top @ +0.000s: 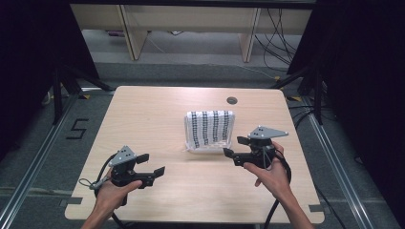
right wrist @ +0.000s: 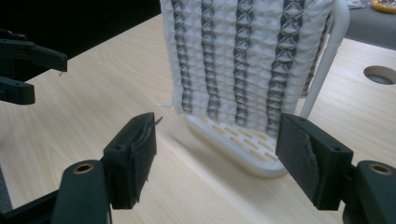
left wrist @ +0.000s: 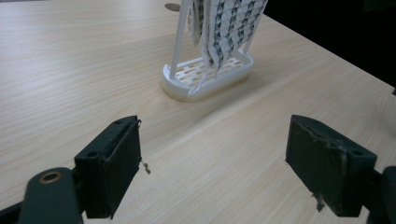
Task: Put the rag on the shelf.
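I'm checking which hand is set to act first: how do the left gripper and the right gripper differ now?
The right gripper sits close beside the cloth on its white rack; the left gripper is farther off, nearer the table's front edge. The right gripper points at the cloth's face, the left gripper at the rack's end. Both are open and empty.

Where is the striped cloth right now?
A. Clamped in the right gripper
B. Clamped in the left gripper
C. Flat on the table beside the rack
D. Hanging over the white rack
D: the striped cloth drapes over the white rack, while the right gripper and left gripper both stand open short of it, holding nothing.
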Demonstrator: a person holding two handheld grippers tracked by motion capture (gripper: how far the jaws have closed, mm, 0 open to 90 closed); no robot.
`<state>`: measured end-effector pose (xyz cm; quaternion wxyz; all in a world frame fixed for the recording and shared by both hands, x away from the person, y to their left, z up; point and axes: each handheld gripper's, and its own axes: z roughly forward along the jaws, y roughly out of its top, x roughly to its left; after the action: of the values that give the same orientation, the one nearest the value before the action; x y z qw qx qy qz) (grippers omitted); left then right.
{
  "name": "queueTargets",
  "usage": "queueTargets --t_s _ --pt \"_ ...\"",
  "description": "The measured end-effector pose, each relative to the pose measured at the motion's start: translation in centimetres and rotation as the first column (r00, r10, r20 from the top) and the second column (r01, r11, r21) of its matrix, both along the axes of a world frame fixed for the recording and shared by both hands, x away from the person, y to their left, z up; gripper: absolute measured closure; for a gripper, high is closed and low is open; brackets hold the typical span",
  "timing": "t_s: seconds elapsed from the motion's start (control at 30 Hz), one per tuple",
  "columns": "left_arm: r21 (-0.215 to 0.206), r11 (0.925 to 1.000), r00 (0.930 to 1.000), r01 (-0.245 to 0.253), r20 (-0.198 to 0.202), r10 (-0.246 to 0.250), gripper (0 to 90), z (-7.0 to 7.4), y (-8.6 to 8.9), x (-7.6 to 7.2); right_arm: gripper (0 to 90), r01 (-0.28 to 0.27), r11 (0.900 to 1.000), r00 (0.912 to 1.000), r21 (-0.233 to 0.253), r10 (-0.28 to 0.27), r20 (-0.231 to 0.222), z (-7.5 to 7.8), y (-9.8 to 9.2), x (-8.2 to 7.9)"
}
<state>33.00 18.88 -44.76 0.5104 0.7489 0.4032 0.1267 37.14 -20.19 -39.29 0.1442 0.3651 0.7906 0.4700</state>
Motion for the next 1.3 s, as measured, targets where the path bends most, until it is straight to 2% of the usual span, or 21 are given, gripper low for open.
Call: queueTargets --t_s 0.1,0.13,0.23,0.3,0.37,0.4,0.43,0.5,0.53,0.67,0.7,0.73,0.8,0.83,0.87,0.97,1.03,1.1,1.13,1.2,1.3 --pt "0.005 1.0000 1.0000 -0.002 -0.005 0.002 17.6 -0.2 0.0 -0.2 30.1 -0.003 1.000 1.0000 -0.003 0.003 -0.003 -0.1 0.0 -0.2" --pt "0.007 1.0000 1.0000 0.000 -0.008 0.000 17.7 -0.4 0.1 -0.4 30.1 -0.018 1.000 0.9996 0.019 0.018 -0.020 -0.3 0.1 -0.4" --pt "0.006 1.0000 0.9999 -0.004 -0.011 0.004 17.7 -0.6 0.1 -0.5 29.7 -0.002 1.000 0.9995 0.013 0.002 -0.031 -0.4 0.1 -0.7" --pt "0.000 1.0000 0.9999 -0.002 -0.011 0.002 17.6 -0.9 0.3 -0.7 29.4 0.003 1.000 0.9998 0.022 -0.002 -0.021 -0.7 0.0 -0.9" --pt "-0.001 1.0000 0.9999 -0.002 -0.011 0.002 17.7 -0.9 0.3 -0.8 29.1 -0.012 1.000 0.9999 0.008 0.012 0.002 -0.8 -0.1 -0.8" --pt "-0.005 1.0000 0.9999 0.000 -0.013 0.000 17.7 -1.0 0.3 -0.9 28.7 -0.012 1.000 0.9997 0.028 0.013 -0.021 -1.0 -0.1 -1.0" --pt "0.003 1.0000 0.9999 -0.003 -0.013 0.003 17.6 -1.0 0.3 -1.0 28.1 0.000 1.000 0.9996 0.019 0.001 -0.028 -1.0 -0.1 -1.2" --pt "0.003 1.0000 0.9999 0.000 -0.011 0.000 17.7 -1.1 0.4 -1.1 26.9 -0.005 0.999 0.9997 0.034 0.005 -0.023 -1.2 0.0 -1.3" --pt "0.001 1.0000 0.9999 0.004 -0.013 -0.004 17.6 -1.1 0.4 -1.2 24.5 -0.004 1.000 0.9995 0.013 0.004 -0.032 -1.3 -0.2 -1.4" --pt "0.011 0.9999 1.0000 0.002 -0.009 -0.002 17.5 -1.3 0.3 -1.6 22.6 0.006 1.000 0.9991 0.028 -0.005 -0.041 -1.7 -0.1 -1.7" --pt "0.016 0.9998 0.9999 0.008 -0.009 -0.008 17.5 -1.5 0.4 -1.7 21.3 -0.005 1.000 0.9999 0.000 0.005 -0.016 -1.9 -0.4 -1.7" --pt "0.016 0.9998 0.9999 0.008 -0.009 -0.008 17.3 -1.5 0.4 -1.7 21.3 0.004 1.000 0.9997 0.016 -0.004 -0.026 -2.0 -0.3 -1.8" --pt "0.010 0.9999 0.9999 0.007 -0.011 -0.007 17.3 -1.6 0.3 -1.9 21.2 0.006 1.000 0.9997 0.012 -0.006 -0.024 -2.1 -0.4 -1.9" --pt "0.009 0.9999 0.9999 0.011 -0.012 -0.010 17.3 -1.6 0.3 -2.0 21.2 0.007 1.000 0.9988 0.028 -0.005 -0.048 -2.3 -0.4 -2.0" --pt "0.021 0.9998 0.9999 0.006 -0.013 -0.006 17.3 -1.6 0.4 -2.2 21.1 -0.003 1.000 0.9995 0.009 0.003 -0.032 -2.5 -0.7 -2.0" --pt "0.019 0.9998 0.9999 0.008 -0.015 -0.008 17.3 -1.7 0.4 -2.5 21.1 0.006 1.000 0.9995 0.010 -0.006 -0.032 -2.6 -0.7 -2.3" --pt "0.020 0.9998 0.9997 0.009 -0.023 -0.008 17.3 -1.9 0.3 -2.8 21.1 0.004 1.000 0.9981 0.020 -0.003 -0.062 -2.9 -0.7 -2.7" --pt "0.020 0.9997 0.9997 0.013 -0.021 -0.013 17.3 -1.9 0.3 -2.8 21.1 -0.009 1.000 0.9991 0.016 0.010 -0.040 -3.1 -0.9 -2.7" --pt "0.013 0.9997 0.9996 0.018 -0.021 -0.018 17.3 -2.0 0.3 -2.9 21.1 0.004 1.000 0.9982 0.026 -0.002 -0.060 -3.2 -0.7 -2.9" --pt "0.018 0.9997 0.9996 0.019 -0.021 -0.018 17.3 -2.2 0.3 -3.1 21.2 0.003 1.000 0.9979 0.024 -0.002 -0.066 -3.3 -0.8 -3.2" --pt "0.036 0.9990 0.9994 0.026 -0.023 -0.025 17.3 -2.5 0.3 -3.6 21.1 -0.028 0.999 0.9982 0.026 0.029 -0.051 -3.8 -1.1 -3.3"
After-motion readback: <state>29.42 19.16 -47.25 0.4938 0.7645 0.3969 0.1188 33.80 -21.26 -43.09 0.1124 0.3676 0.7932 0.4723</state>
